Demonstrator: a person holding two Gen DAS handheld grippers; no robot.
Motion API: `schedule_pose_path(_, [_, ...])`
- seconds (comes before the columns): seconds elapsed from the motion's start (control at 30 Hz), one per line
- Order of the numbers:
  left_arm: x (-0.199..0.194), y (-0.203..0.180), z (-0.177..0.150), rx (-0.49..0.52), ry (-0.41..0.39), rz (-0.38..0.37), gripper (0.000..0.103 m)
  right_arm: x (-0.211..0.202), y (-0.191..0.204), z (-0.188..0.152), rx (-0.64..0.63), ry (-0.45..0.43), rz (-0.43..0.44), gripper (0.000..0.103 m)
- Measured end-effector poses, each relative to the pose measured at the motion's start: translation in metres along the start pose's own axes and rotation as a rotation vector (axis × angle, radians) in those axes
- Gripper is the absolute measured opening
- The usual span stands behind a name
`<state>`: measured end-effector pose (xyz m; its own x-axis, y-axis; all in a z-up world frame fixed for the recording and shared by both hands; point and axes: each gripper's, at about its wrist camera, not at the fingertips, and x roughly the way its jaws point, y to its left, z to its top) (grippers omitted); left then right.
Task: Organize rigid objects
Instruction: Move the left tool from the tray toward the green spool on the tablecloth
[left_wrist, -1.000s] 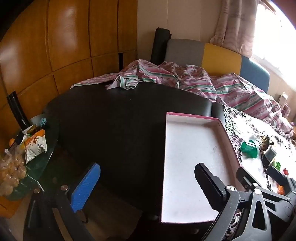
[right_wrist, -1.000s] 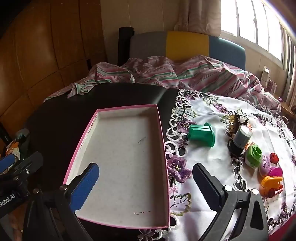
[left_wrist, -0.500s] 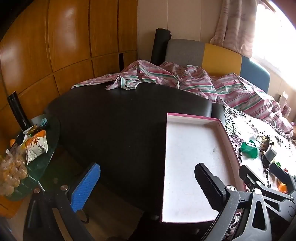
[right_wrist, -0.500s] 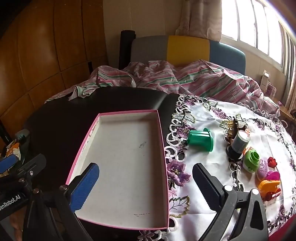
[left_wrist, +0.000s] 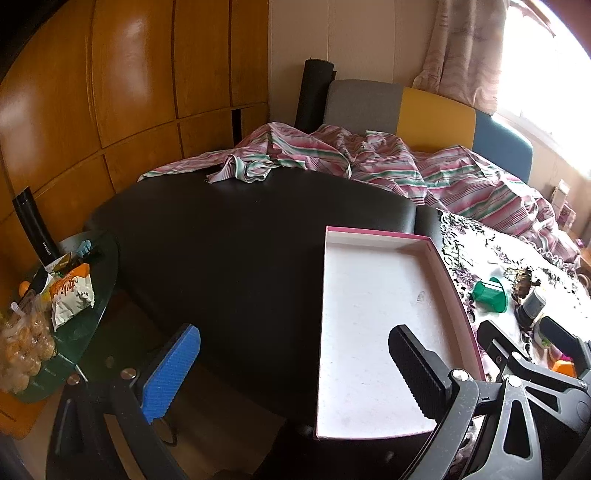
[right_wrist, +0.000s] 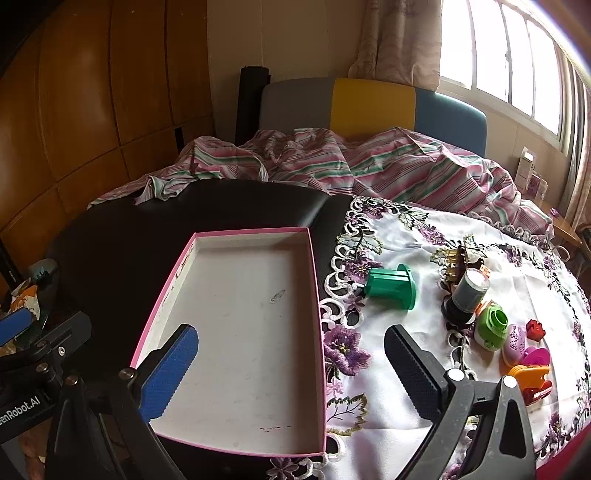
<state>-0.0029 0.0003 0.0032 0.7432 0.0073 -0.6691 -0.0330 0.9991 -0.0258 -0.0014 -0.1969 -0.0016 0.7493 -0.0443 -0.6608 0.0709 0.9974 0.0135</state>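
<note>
An empty pink-rimmed white box (right_wrist: 236, 317) lies on the black table (right_wrist: 122, 236); it also shows in the left wrist view (left_wrist: 373, 314). On the floral cloth (right_wrist: 424, 236) to its right lie a green stamp on its side (right_wrist: 391, 288), a grey cylinder stamp (right_wrist: 467, 291), a light green punch (right_wrist: 491, 326), a small red piece (right_wrist: 535, 329), a pink oval piece (right_wrist: 515, 341) and an orange punch (right_wrist: 530, 374). My right gripper (right_wrist: 291, 373) is open and empty above the box's near right rim. My left gripper (left_wrist: 295, 373) is open and empty, left of the box.
A striped sheet (right_wrist: 332, 162) is piled at the table's far side before a grey, yellow and blue sofa back (right_wrist: 369, 103). A green glass side table (left_wrist: 48, 306) with snack bags stands at the left. Wooden panels (left_wrist: 110, 92) line the left wall.
Both grippers have drawn back and risen slightly, so the box and toys look a little farther off. Nothing was taken hold of.
</note>
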Motion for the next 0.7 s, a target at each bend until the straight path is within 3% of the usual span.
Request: schedule_pose_path(0.7, [0.014, -0.012, -0.004, 0.050, 0.047, -0.057, 0.103, 0.009, -0.025, 0.006, 0.027, 0.003, -0.025, 0.103])
